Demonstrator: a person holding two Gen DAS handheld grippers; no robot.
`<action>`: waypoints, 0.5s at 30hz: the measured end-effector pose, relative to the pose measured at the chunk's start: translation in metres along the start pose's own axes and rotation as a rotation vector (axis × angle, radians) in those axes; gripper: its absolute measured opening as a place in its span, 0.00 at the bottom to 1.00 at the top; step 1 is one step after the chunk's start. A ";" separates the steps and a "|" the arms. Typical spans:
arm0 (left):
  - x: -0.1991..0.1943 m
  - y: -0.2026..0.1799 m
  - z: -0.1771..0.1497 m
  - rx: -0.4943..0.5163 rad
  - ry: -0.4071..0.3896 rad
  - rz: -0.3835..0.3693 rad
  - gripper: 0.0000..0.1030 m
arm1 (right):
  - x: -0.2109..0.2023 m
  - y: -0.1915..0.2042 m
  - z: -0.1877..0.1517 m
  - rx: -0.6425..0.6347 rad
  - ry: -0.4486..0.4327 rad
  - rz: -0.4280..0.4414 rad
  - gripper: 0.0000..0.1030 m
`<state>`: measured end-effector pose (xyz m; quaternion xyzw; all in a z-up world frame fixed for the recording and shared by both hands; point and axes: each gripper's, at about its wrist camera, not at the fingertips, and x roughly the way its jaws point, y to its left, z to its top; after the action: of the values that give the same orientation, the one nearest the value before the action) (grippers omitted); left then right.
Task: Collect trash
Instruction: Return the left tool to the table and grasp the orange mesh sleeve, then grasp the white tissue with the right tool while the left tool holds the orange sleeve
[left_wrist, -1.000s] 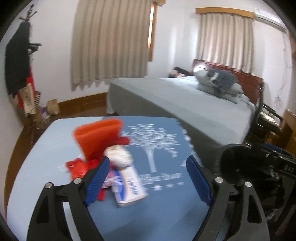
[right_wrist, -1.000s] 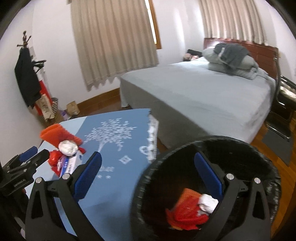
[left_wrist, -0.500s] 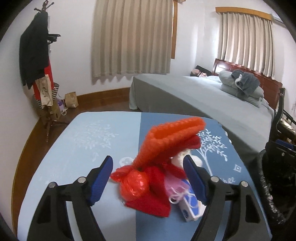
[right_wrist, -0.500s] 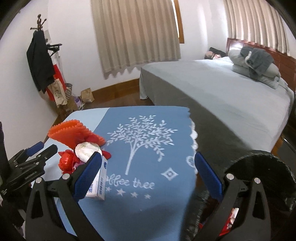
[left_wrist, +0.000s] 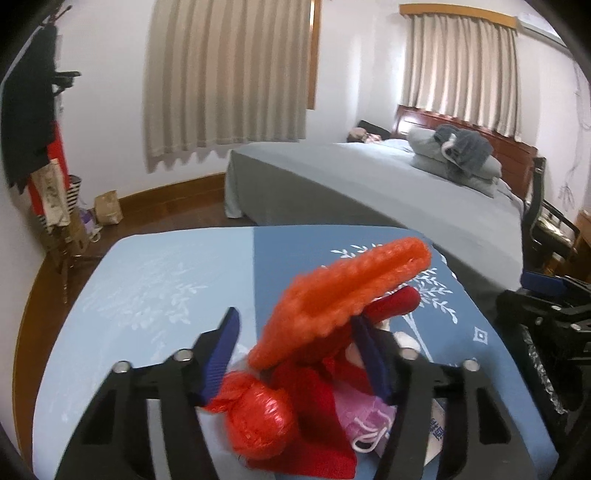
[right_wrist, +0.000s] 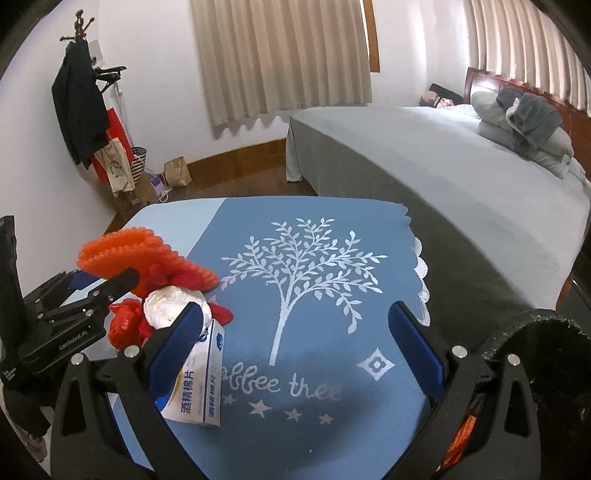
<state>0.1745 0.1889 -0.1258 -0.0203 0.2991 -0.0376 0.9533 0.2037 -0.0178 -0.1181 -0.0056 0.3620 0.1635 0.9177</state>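
A pile of trash lies on the blue tablecloth (right_wrist: 332, 369): an orange foam net sleeve (left_wrist: 343, 291), a red crumpled bag (left_wrist: 258, 417), red wrapping (left_wrist: 317, 424), a pink mask (left_wrist: 365, 421), a white paper wad (right_wrist: 173, 301) and a white box (right_wrist: 201, 384). My left gripper (left_wrist: 299, 350) is open, its blue fingers on either side of the orange sleeve and the red wrapping. My right gripper (right_wrist: 295, 350) is open and empty above the cloth, right of the pile. The black trash bin (right_wrist: 546, 365) is at the lower right.
A grey bed (right_wrist: 443, 155) with pillows stands behind the table. A coat rack (right_wrist: 81, 96) with bags is by the left wall. The table's far edge drops to a wooden floor (right_wrist: 236, 177).
My left gripper has moved forward into the pile and narrowed around the orange sleeve. My right gripper has swung left from above the bin to over the tablecloth.
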 end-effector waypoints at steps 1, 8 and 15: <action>0.002 -0.001 0.000 0.004 0.004 -0.014 0.44 | 0.002 0.000 0.000 0.001 0.005 -0.001 0.95; 0.003 -0.004 0.001 -0.010 -0.002 -0.037 0.14 | 0.008 -0.001 -0.002 0.006 0.024 -0.005 0.95; -0.016 0.002 0.012 -0.066 -0.069 -0.002 0.13 | 0.002 0.001 0.000 0.003 0.004 0.007 0.95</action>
<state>0.1685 0.1923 -0.1073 -0.0534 0.2673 -0.0277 0.9617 0.2053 -0.0158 -0.1192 -0.0031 0.3640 0.1661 0.9165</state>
